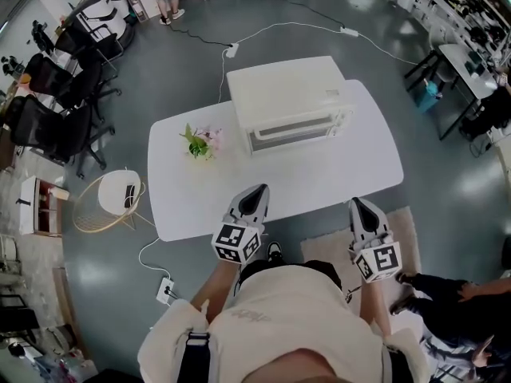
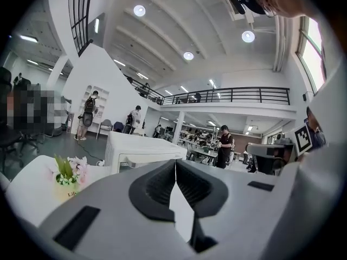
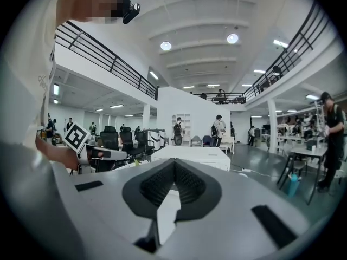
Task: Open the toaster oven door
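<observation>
The white toaster oven [image 1: 287,102] stands at the back of the white table [image 1: 351,170] with its door shut, the front face and long handle [image 1: 294,124] turned toward me. It also shows ahead in both gripper views, as the toaster oven [image 2: 142,149] and the toaster oven [image 3: 196,155]. My left gripper [image 1: 260,188] hovers over the table's near edge, well short of the oven, jaws shut and empty. My right gripper [image 1: 354,203] hangs just off the near edge to the right, also shut on nothing. Both sets of fingertips meet: left gripper [image 2: 175,162], right gripper [image 3: 174,161].
A small pot of flowers [image 1: 200,142] sits on the table left of the oven. On the floor are a wire side table [image 1: 110,202], black office chairs [image 1: 48,122], a power strip [image 1: 166,291] and a beige rug [image 1: 339,246]. A seated person's legs [image 1: 447,294] are at the right.
</observation>
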Demonstrator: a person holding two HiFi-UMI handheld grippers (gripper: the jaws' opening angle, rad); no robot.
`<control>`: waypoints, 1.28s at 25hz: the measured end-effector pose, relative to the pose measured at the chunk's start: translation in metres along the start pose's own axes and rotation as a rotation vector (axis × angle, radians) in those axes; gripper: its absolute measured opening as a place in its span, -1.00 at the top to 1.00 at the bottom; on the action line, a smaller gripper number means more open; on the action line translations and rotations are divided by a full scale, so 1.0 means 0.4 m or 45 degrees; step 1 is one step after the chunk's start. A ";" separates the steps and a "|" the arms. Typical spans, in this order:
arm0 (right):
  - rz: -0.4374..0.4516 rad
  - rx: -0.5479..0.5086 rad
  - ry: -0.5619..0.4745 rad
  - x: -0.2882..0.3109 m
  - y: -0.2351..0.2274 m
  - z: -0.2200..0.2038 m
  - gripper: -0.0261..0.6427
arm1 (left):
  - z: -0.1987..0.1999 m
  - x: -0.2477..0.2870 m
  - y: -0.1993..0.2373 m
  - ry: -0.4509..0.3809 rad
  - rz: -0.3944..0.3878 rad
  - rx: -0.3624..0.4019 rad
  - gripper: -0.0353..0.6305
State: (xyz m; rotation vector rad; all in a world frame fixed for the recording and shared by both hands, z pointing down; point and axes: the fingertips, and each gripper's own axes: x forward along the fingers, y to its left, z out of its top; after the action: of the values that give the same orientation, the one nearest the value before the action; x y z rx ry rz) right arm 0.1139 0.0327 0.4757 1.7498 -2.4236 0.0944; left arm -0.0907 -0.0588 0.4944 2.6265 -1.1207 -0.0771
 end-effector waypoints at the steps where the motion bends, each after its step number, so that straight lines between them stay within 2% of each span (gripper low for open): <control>1: -0.004 0.007 0.005 0.007 -0.001 0.000 0.90 | 0.004 0.004 0.008 -0.001 -0.001 -0.004 0.83; 8: 0.003 0.024 0.043 0.054 -0.025 -0.015 0.90 | 0.002 0.037 0.044 0.025 0.023 -0.023 0.83; 14: 0.061 0.053 0.030 0.122 -0.070 -0.018 0.90 | 0.015 0.072 0.060 0.053 0.077 -0.006 0.83; 20: 0.195 -0.031 0.023 0.245 -0.117 -0.001 0.90 | 0.060 0.133 0.090 0.044 0.188 -0.014 0.83; 24: 0.299 -0.037 0.018 0.333 -0.168 0.005 0.90 | 0.102 0.204 0.103 0.016 0.252 0.013 0.83; 32: 0.515 -0.078 0.053 0.471 -0.240 -0.003 0.90 | 0.118 0.281 0.115 -0.012 0.434 0.022 0.83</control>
State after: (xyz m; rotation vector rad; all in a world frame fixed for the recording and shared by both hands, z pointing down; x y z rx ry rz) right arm 0.1471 -0.1746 0.5032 1.1988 -2.6796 0.0993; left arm -0.0521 -0.1806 0.4690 2.4109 -1.5582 -0.0090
